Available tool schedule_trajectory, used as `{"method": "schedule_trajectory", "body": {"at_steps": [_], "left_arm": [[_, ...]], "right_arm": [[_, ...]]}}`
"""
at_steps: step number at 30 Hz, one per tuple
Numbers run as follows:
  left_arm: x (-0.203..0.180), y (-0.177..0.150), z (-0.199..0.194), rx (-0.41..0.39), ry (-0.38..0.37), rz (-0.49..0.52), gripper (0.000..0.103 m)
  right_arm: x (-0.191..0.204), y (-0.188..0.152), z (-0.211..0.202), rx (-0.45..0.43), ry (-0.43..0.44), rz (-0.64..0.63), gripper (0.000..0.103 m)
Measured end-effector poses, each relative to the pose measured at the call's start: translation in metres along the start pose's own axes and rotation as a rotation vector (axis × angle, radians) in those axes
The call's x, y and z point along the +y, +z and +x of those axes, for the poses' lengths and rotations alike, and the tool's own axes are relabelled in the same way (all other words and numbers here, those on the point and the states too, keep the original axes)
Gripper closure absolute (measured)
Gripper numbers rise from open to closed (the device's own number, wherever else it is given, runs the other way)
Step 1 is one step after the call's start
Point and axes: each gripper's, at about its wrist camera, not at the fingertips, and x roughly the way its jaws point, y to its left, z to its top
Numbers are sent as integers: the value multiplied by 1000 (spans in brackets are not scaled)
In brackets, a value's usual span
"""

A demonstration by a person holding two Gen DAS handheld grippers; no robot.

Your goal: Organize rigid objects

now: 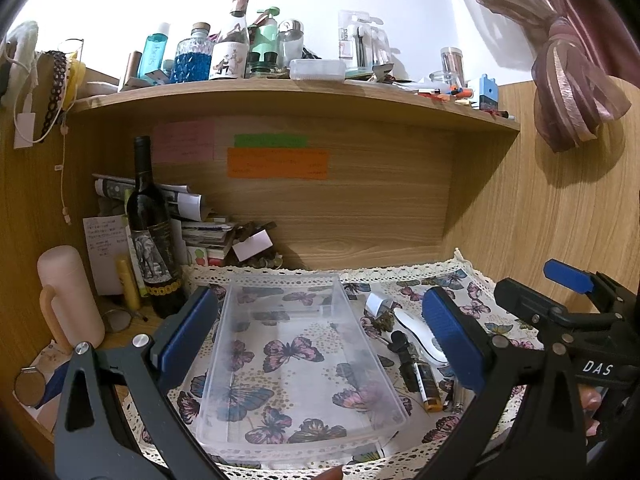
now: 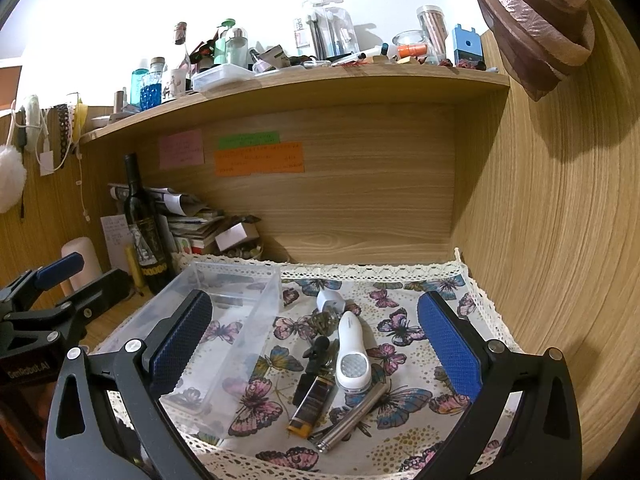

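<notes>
Both grippers hang level with jaws wide apart, the left gripper [image 1: 320, 344] over the clear box [image 1: 296, 356] (nothing in it), the right gripper [image 2: 316, 344] over the white shaver [image 2: 352, 356] at the box's 3 o'clock.

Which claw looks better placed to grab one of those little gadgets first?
Probably the right claw: it is open, with the white device lying between its fingers. The left claw faces the clear bin.

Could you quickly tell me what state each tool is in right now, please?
Left tool: open, holding nothing, above the clear plastic bin.
Right tool: open, holding nothing, above the white device.
</notes>
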Motion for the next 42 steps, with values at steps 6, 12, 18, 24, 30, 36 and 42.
{"method": "schedule_trajectory", "body": {"at_steps": [6,12,18,24,30,36,42], "left_arm": [[-1,0,0,-2,-1,0,0],[-1,0,0,-3,-1,0,0],[-3,0,-1,-2,-5,0,0],[-3,0,-1,-2,-7,0,0],[-4,-1,-1,-4,-11,4,0],[-3,-1,4,15,-37,-2,0],[6,-3,19,60,-64,-14,0]], "right_arm": [[0,1,-1,-3,-1,2,0],[0,1,-2,-4,-1,1,0],[-1,0,-1,-4,0,3,0],[-1,0,-2,-4,1,3,0],[-1,0,-2,-5,4,2,0],[0,0,3,7,5,0,0],[-4,0,15,27,-3,4,0]]}}
